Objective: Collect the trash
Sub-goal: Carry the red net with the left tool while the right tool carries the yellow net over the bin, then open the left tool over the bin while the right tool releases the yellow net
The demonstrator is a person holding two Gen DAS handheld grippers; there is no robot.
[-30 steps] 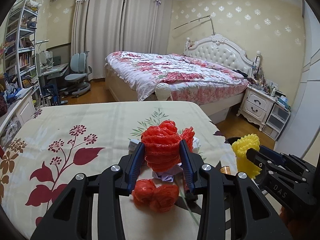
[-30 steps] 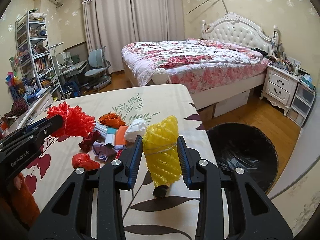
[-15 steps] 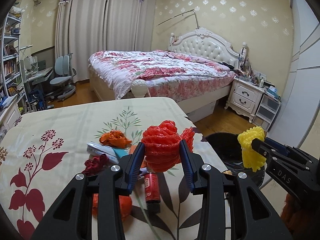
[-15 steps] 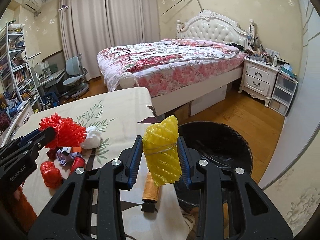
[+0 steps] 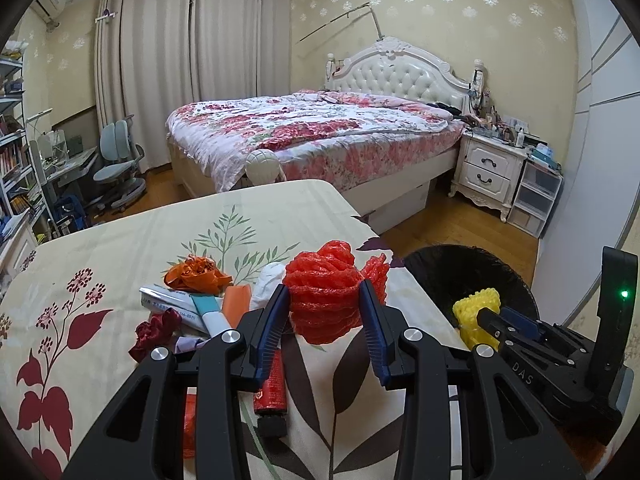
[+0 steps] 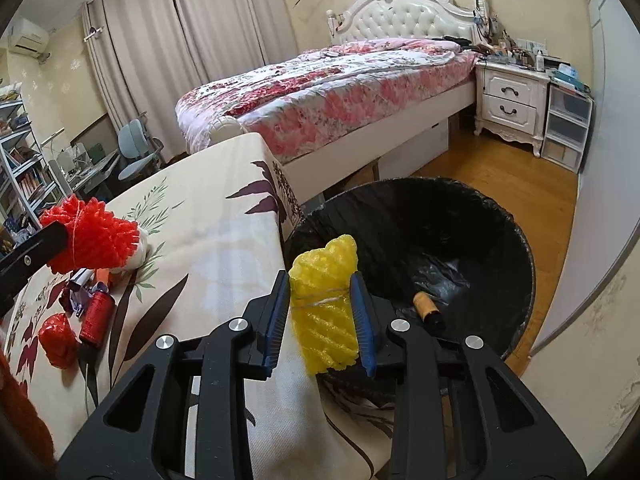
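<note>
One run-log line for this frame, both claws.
left claw: shut on red foam net, over table | right claw: shut on yellow foam net, at trash bin rim | release: not yet

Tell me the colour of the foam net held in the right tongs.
Yellow. The ribbed foam fruit net, tied with pale string, shows best in the right wrist view.

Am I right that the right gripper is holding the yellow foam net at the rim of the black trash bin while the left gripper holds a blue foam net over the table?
Not quite: the left gripper holds a red foam net, not a blue one, as the left wrist view shows. The rest stands: the right gripper holds the yellow foam net at the rim of the black trash bin.
</note>
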